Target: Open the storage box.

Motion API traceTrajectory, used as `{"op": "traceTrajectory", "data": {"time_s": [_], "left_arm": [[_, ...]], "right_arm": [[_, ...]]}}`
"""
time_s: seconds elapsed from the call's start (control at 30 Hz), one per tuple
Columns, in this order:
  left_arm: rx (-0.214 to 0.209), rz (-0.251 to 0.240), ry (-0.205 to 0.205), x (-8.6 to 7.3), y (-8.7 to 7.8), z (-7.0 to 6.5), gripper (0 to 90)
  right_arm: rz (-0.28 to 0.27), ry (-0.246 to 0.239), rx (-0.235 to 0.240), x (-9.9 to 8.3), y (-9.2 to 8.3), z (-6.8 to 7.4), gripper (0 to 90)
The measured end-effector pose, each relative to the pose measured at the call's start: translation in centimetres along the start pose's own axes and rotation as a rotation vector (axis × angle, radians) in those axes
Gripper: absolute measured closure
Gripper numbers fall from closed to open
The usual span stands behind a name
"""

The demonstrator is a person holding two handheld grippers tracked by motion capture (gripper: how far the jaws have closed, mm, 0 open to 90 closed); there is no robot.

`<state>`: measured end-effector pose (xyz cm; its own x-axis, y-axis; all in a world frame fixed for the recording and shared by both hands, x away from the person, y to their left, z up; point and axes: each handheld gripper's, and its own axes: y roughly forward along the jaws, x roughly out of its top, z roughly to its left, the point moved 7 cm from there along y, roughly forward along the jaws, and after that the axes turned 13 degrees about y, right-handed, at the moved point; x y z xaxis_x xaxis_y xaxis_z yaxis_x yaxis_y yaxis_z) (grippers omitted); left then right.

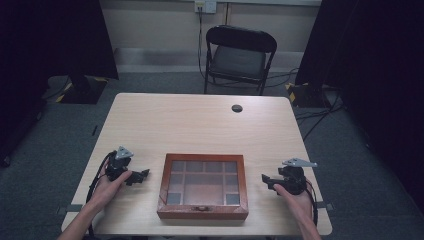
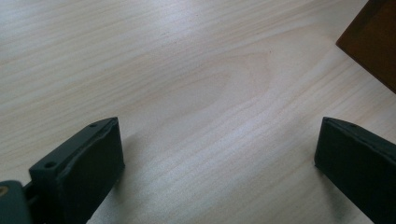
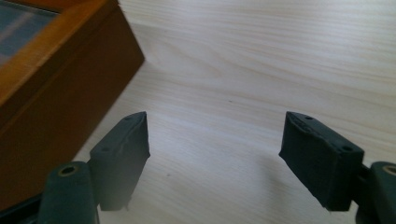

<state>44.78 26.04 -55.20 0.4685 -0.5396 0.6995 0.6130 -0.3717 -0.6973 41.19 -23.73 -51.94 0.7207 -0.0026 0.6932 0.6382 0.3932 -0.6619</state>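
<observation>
Pale wood-grain table (image 1: 200, 120) with a dark round grommet (image 1: 237, 108) at far centre. Reddish-brown wooden box (image 1: 202, 212), its glass lid showing grey compartments. Black hand-held gripper at left (image 1: 141, 175) and right (image 1: 266, 181), each with grey plate. Black chair (image 1: 239, 57); grey floor (image 1: 165, 82).

Camera layout: one fixed high view and two gripper-mounted views.

High view: from above the near edge, facing forward and down over the whole table (image 1: 200, 115), with the chair (image 1: 240, 55) beyond. Left gripper view: close and low over the tabletop (image 2: 187, 70), the wooden box (image 2: 373, 42) at its right edge. Right gripper view: equally close, the box (image 3: 56, 93) at its left. All three views share the box (image 1: 202, 186) and the surrounding tabletop.
</observation>
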Motion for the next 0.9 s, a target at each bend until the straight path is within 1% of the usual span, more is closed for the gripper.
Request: {"op": "traceTrajectory", "data": {"time_s": [0.07,0.1,0.13,0.17,0.2,0.23,0.27,0.43,0.47,0.57,0.67,0.7,0.73,0.87,0.9], "left_arm": [[-0.001,0.000,0.000,0.0,0.0,0.0,0.5],[-0.001,0.000,0.000,0.0,0.0,0.0,0.5],[0.000,0.000,0.000,0.0,0.0,0.0,0.5],[0.000,0.000,0.000,0.0,0.0,0.0,0.5],[0.000,0.000,0.000,0.0,0.0,0.0,0.5],[0.000,0.000,0.000,0.0,0.0,0.0,0.5],[0.000,0.000,0.000,0.0,0.0,0.0,0.5],[0.000,0.000,0.000,0.0,0.0,0.0,0.5],[0.000,0.000,0.000,0.0,0.0,0.0,0.5],[0.000,0.000,0.000,0.0,0.0,0.0,0.5],[0.000,0.002,0.003,0.0,0.0,0.0,0.5],[0.000,0.002,0.003,0.0,0.0,0.0,0.5],[0.000,0.000,0.001,0.0,0.0,0.0,0.5],[0.000,0.000,0.000,0.0,0.0,0.0,0.4],[0.000,0.000,0.000,0.0,0.0,0.0,0.5]], "right_arm": [[-0.005,-0.018,0.021,0.1,-0.2,0.6,25.6],[-0.005,-0.018,0.021,0.1,-0.2,0.6,25.6],[-0.005,-0.035,0.045,0.2,-0.4,1.3,27.5],[-0.009,-0.036,0.057,0.3,-0.5,1.6,29.1],[-0.009,-0.036,0.057,0.3,-0.5,1.6,29.1],[-0.018,-0.045,0.081,0.4,-0.8,2.3,31.8],[-0.020,-0.045,0.094,0.5,-0.9,2.6,32.6],[-0.024,-0.084,0.148,0.8,-1.5,4.6,39.6],[-0.021,-0.091,0.167,0.8,-1.7,5.1,41.2],[-0.023,-0.105,0.197,0.9,-1.9,6.1,44.0],[-0.026,-0.124,0.241,1.0,-2.2,7.4,46.9],[-0.026,-0.124,0.241,1.0,-2.2,7.4,46.9],[-0.023,-0.134,0.269,1.0,-2.4,8.3,49.1],[-0.011,-0.158,0.313,1.3,-2.7,9.7,51.2],[-0.011,-0.158,0.328,1.4,-2.8,10.0,52.4]]}}
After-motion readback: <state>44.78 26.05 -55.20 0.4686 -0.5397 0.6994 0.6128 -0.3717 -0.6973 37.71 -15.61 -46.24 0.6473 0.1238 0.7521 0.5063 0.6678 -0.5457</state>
